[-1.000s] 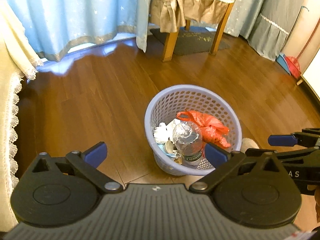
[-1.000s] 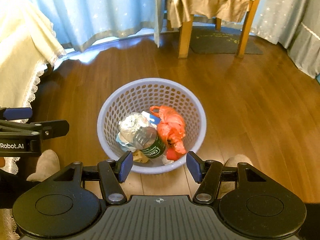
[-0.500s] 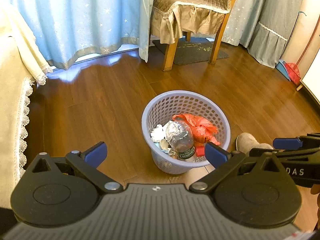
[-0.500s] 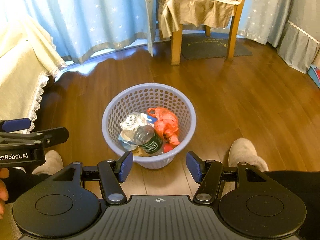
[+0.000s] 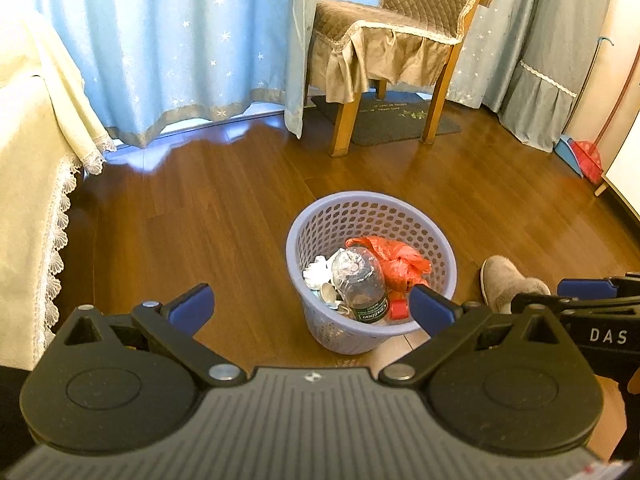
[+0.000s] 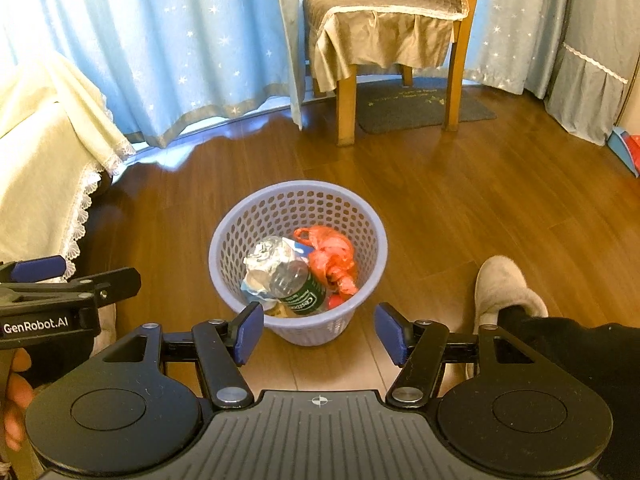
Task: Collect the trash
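Both my tools hang empty: left tool (image 5: 310, 306) wide, right tool (image 6: 318, 330) just opening. Basket (image 6: 360, 216) looks light, springy; I'd grip its rim. Bottle (image 6: 290, 280) inside: crushable, slick.

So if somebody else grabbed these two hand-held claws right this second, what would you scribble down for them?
Left gripper: open, nothing between its jaws.
Right gripper: open and empty too; its jaws have just been opening a bit wider.
Both point down toward the lavender basket on the wooden floor, near the person's slippered foot.
Done: a crushed plastic bottle, a red plastic bag and some white scraps lie in the basket.
Left: no loose trash shows on the floor in either view, so look around the room before calling it finished.
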A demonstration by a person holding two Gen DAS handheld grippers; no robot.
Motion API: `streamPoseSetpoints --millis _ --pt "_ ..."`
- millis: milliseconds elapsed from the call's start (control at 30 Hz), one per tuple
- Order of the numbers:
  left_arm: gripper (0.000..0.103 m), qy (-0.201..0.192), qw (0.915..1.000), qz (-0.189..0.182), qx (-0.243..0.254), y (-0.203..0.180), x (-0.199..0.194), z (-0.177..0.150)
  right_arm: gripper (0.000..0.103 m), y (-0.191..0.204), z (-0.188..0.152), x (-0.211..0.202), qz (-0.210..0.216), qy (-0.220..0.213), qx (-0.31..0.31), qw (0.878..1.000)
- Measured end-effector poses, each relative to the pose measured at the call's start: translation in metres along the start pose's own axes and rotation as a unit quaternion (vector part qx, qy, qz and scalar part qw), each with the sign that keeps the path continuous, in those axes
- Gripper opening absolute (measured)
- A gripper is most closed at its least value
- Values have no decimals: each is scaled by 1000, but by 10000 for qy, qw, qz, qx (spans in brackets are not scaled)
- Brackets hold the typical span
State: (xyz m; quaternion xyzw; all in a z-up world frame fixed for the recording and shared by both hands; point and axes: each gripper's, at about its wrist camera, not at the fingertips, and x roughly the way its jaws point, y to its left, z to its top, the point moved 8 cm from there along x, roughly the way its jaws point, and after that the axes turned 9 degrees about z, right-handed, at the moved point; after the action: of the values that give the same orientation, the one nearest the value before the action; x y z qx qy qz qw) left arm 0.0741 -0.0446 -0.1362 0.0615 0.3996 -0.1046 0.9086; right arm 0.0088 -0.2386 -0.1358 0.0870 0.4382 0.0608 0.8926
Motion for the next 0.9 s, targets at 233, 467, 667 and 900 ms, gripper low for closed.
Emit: streamPoseSetpoints --millis 233,467,667,900 --pt "102 174 9998 -90 -13 2 6 -8 71 4 -1 10 56 113 -42 9999" --pt "102 389 9992 54 7 2 12 -6 75 8 -1 18 71 157 -137 9998" --pt "102 478 9986 177 136 7 12 -13 75 9 -3 22 121 186 26 9998" --pt "102 684 9974 210 36 16 15 -27 76 13 -4 24 152 252 -12 9996"
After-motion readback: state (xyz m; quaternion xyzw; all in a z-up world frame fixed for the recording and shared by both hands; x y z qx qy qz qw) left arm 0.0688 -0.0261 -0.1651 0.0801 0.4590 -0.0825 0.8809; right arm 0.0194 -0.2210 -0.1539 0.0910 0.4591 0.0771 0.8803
